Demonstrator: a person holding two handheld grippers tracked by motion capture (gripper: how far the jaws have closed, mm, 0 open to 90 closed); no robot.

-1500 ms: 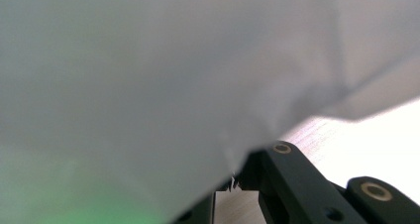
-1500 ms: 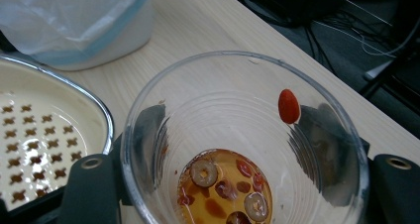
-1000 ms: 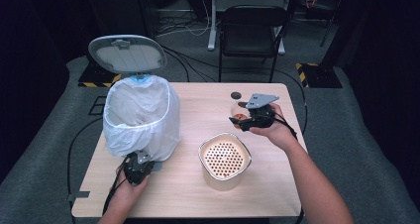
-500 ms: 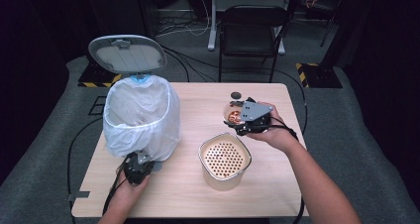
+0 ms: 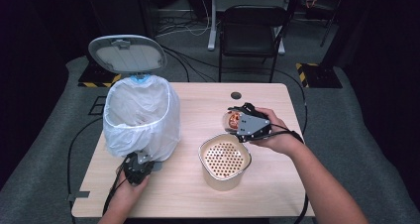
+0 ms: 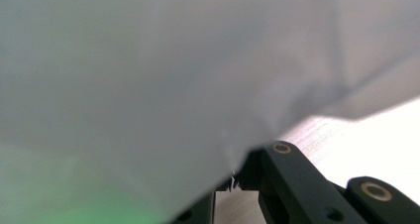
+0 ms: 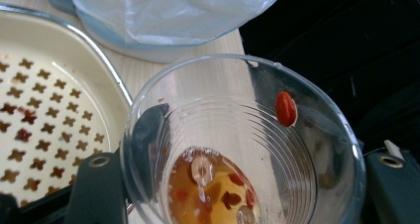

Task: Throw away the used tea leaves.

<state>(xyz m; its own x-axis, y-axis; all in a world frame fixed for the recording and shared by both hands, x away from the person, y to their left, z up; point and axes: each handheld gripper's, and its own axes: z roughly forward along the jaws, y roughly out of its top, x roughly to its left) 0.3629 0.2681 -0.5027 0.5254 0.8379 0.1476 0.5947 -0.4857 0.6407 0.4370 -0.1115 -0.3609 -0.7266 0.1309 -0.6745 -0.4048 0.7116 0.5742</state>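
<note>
A clear plastic cup (image 7: 237, 135) holding amber liquid, berries and nut pieces sits between the jaws of my right gripper (image 7: 245, 184), which is shut on it. One red berry (image 7: 286, 108) sticks to the cup's inner wall. In the high view the cup (image 5: 232, 121) lies tilted in my right gripper (image 5: 238, 123), just beyond the rim of a cream strainer bowl (image 5: 208, 147) with a perforated insert. My left gripper (image 5: 141, 159) is shut at the foot of a bin lined with a white bag (image 5: 141, 117). Up close, the bag (image 6: 148, 85) hangs over the left gripper (image 6: 237, 184).
The bin's lid (image 5: 128, 54) stands open behind the bag. A small round hole (image 5: 236, 95) marks the wooden table (image 5: 277, 194) near its far edge. A black chair (image 5: 252, 30) stands beyond the table, and cables run across the floor.
My right hand has carried the cup nearer and to the left, toward the strainer bowl, and the cup is tipped further over. The left hand has stayed put.
</note>
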